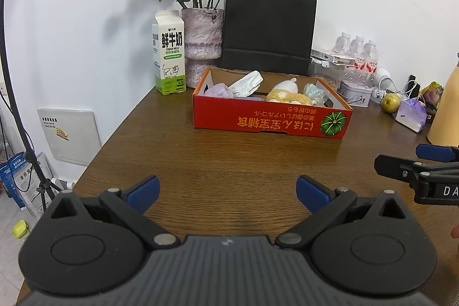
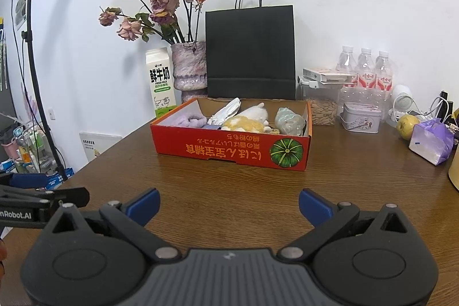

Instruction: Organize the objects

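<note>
**Two open tools wait over the table**

The left tool [image 1: 228,192] has its blue fingers [image 1: 143,189] spread wide apart. It holds nothing and touches nothing. The right tool [image 2: 229,205] is the same: wide open, with only bare wood between its tips. Both hover over the near edge of the brown table [image 2: 229,182], side by side.

The red box [image 2: 232,146] sits toward the back edge of the table, well apart from both tools. Inside it lie a purple cloth [image 2: 190,119], a white packet [image 2: 226,112], a yellow and white plush toy [image 2: 248,119] and a green bundle [image 2: 288,119]. Behind the box stand a milk carton [image 2: 160,82], a vase of dried roses [image 2: 190,68] and a black paper bag [image 2: 251,50].
</note>
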Available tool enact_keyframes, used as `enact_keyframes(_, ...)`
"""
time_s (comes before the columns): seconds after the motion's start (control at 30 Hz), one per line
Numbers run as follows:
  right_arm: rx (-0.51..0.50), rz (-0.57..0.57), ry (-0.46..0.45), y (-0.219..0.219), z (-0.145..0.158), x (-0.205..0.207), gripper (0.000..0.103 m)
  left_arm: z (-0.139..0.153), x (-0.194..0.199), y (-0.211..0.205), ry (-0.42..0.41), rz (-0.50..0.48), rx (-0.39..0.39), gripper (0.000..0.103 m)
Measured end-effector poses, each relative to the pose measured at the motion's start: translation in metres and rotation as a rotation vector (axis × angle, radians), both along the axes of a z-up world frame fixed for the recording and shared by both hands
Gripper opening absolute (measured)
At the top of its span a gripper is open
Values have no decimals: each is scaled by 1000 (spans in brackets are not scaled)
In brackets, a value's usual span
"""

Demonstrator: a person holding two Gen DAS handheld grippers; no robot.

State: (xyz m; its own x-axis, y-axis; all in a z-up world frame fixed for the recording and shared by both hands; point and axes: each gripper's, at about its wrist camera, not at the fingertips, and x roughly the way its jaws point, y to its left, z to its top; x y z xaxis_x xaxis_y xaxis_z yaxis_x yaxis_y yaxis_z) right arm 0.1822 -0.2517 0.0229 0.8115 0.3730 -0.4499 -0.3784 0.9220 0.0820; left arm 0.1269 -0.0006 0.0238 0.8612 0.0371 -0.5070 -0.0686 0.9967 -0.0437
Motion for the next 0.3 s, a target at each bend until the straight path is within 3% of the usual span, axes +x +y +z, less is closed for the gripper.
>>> enact_keyframes(0.3, -2, 1, 1, -1, 0, -1, 103, -1, 0, -1, 2, -2, -2, 103)
